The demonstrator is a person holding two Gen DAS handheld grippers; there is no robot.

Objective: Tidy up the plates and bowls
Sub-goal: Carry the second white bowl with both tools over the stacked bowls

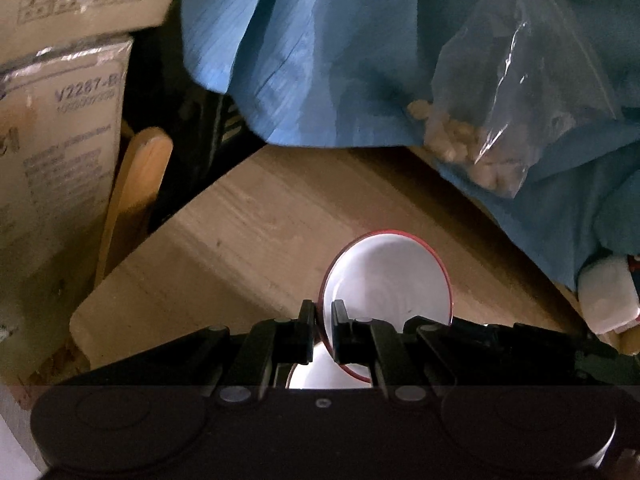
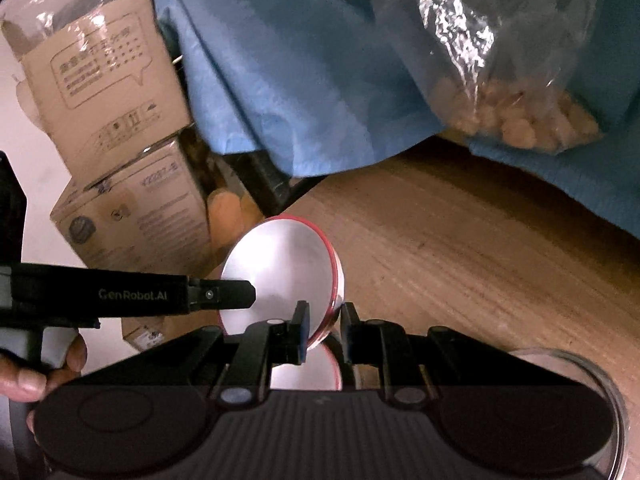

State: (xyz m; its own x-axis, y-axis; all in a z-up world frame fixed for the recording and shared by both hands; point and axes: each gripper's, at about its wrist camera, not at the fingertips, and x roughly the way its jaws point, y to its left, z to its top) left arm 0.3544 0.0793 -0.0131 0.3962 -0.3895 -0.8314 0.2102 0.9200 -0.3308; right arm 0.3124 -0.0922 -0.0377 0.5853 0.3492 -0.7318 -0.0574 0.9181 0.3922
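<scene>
A white bowl with a red rim (image 1: 388, 280) hangs tilted above the wooden table (image 1: 240, 240). My left gripper (image 1: 323, 312) is shut on its left rim, one finger inside and one outside. In the right wrist view the same kind of bowl (image 2: 280, 264) is on edge, and my right gripper (image 2: 324, 316) is shut on its lower right rim. The left gripper (image 2: 250, 294) reaches in from the left and meets the bowl's left edge. More white, red-rimmed ware (image 2: 304, 368) shows through the gap under the fingers; I cannot tell whether it is a second bowl.
A blue cloth (image 1: 320, 60) and a clear bag of pale pieces (image 2: 520, 112) lie across the back of the table. Cardboard boxes (image 2: 112, 92) stack up at the left. A clear glass dish (image 2: 600, 392) sits at the lower right. A hand (image 2: 40, 372) holds the left gripper.
</scene>
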